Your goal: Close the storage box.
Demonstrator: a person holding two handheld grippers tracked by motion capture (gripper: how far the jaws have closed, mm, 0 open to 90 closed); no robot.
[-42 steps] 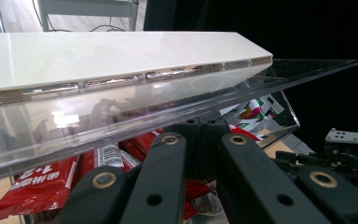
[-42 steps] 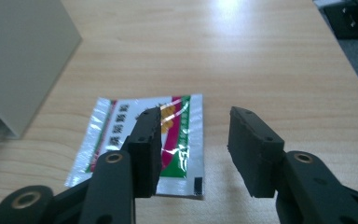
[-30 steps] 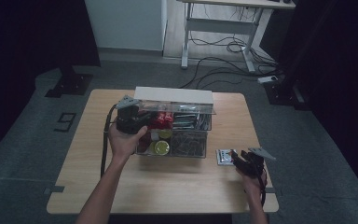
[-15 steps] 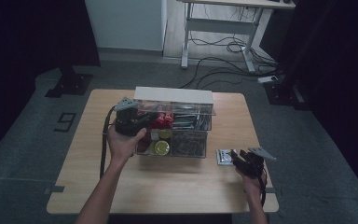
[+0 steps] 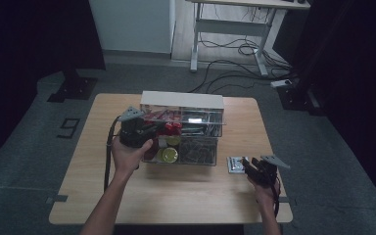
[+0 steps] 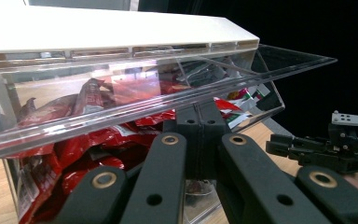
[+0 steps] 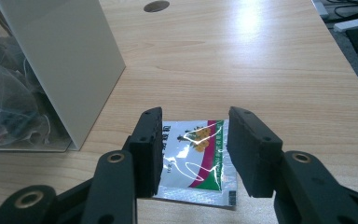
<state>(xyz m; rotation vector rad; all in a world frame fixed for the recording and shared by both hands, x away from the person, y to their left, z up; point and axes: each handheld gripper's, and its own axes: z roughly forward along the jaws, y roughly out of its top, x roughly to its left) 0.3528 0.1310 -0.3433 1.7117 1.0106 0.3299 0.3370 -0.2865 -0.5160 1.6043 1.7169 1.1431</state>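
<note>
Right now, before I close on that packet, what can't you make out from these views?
- Packet: in the right gripper view, the black jaws hide its side edges, so contact is unclear; print too small.
- Left gripper: in the left gripper view, its jaw tips run under the clear lid; what they pinch is hidden.
- Lower bins: in the high view, contents too small.

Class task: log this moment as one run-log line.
left gripper: shut at bin flap | right gripper: open, astride sachet | table
</note>
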